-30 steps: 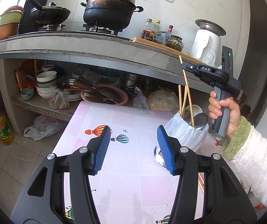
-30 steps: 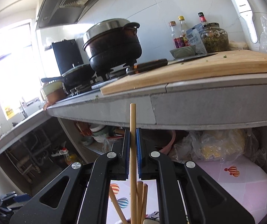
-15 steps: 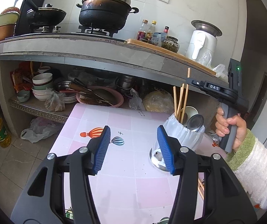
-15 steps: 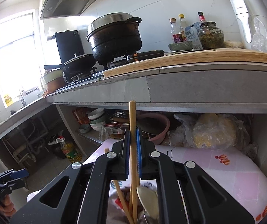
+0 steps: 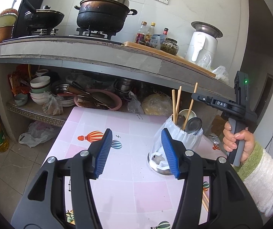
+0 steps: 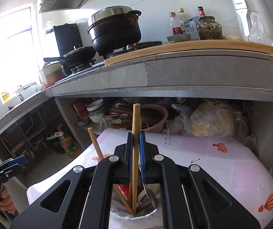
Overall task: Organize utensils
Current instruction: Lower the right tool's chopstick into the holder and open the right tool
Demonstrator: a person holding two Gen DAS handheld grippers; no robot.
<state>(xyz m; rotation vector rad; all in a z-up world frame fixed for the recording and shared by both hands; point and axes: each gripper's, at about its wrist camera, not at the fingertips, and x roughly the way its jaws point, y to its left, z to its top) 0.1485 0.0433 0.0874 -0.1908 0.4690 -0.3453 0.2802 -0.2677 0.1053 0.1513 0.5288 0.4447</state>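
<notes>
Chopstick [image 6: 135,143] pinched upright between the pads of your right gripper [image 6: 135,140], its lower end already inside the holder [image 6: 134,216], a bag-lined cup on the pink table [image 6: 222,173]; the near-vertical hold appears chosen so the stick drops in beside the other chopsticks [image 5: 176,103] and the spoons [image 5: 193,125]. Your left gripper [image 5: 135,150] hovers spread and empty over the table, its right pad just beside the holder's near side, probably to steady it. More chopsticks [image 5: 206,200] lie on the table near your sleeve [image 5: 266,179], awaiting collection
</notes>
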